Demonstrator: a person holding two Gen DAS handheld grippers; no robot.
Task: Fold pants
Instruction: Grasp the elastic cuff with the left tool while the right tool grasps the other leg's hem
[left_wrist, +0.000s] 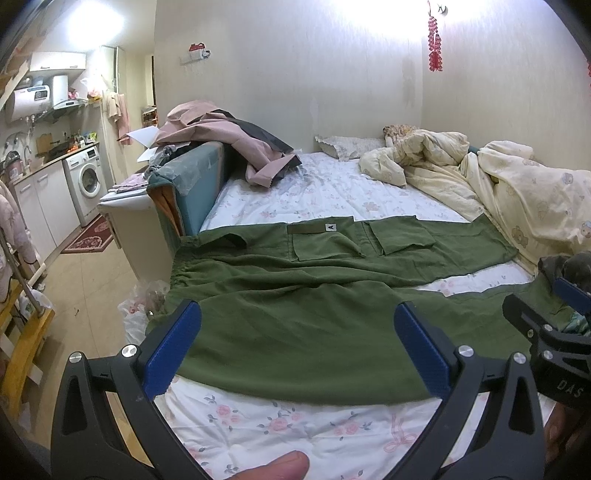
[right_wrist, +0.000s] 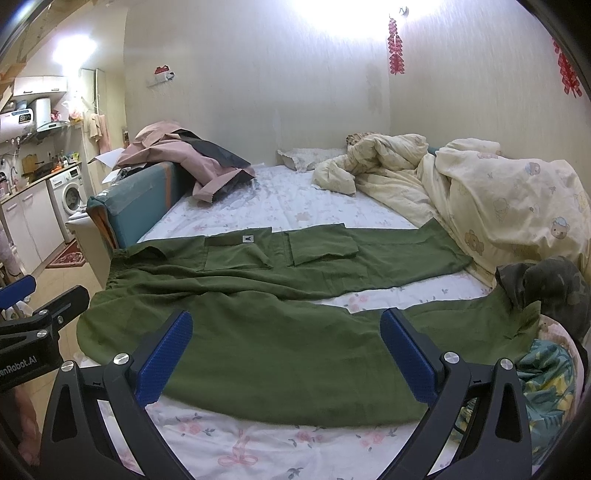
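Between the spread blue fingers of my left gripper the green pants are lying flat on the flowered bedsheet, and I am holding those jaws wide apart above the nearer leg, gripping nothing. Off to that gripper's left the elastic waistband is hanging at the edge of the bed, and ahead of it the two flapped cargo pockets are facing up, a small white tag with a letter A sitting just beyond them. My right gripper is hovering over the same leg, further toward the cuff, its jaws equally wide and empty. Beyond its tips the two legs are splitting apart, a wedge of sheet showing between them. To its right the near leg is running up against a dark bundle of cloth and a leaf-printed fabric. Far ahead of both grippers a cream quilt is heaped to the right and a pink garment is draping over a blue headboard to the left.
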